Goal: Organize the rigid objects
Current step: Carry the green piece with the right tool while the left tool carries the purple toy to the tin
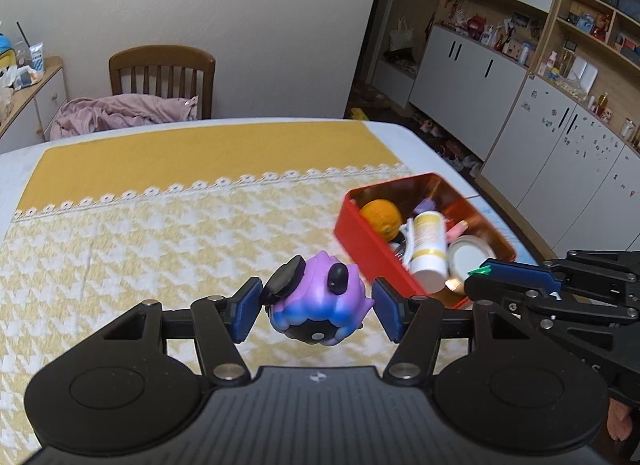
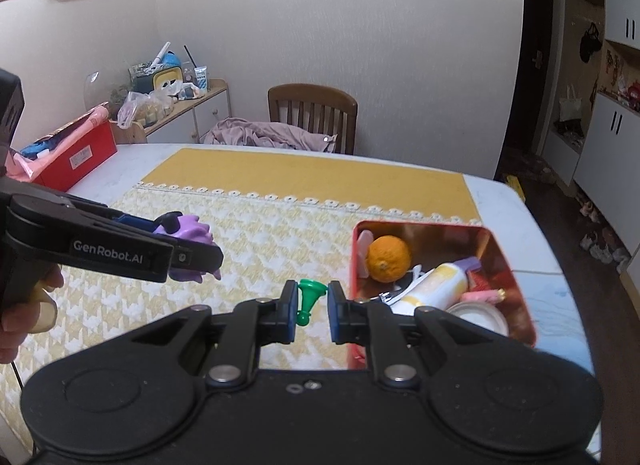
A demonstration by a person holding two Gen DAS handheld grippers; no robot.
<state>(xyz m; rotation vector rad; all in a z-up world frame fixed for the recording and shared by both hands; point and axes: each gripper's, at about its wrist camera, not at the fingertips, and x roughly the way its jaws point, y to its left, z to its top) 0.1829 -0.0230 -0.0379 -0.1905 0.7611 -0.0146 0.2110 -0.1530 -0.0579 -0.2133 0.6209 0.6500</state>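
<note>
**Step in hand: stowing two small pieces in the red tin**

- Holding a purple toy [image 1: 316, 297] clamped between the pads of the left tongs [image 1: 319, 307], clear of the yellow checked cloth [image 2: 260, 225]. One pad pressing on the toy's black disc, the other meeting its spiked side.
- Holding a small green piece [image 2: 306, 297] pinched in the right tongs [image 2: 313, 311], jaws drawn close together on it, just beside the near-left corner of the tin [image 2: 516, 277].
- Tin standing open on the right part of the table, already containing an orange [image 2: 389, 258], a white tube [image 2: 436, 285] and a round white lid [image 2: 480, 315], among other small items too cluttered to name.

**Procedure, judged from the present layout**

1. Bringing the right tongs over the tin first, being nearer; aiming for the bare patch of floor near the far wall, not for the top of the tube.
2. Lowering below the rim before parting the jaws; the green piece, being light and narrow, likely bouncing out otherwise.
3. Clearing the right tongs to the side before bringing in the left, avoiding a clash of the two over a narrow opening.
4. Guiding the toy over the near wall with margin; spikes likely catching on the rim.
5. Gripping firmly until the toy sits low inside; rounded body probably rolling once freed.
</note>
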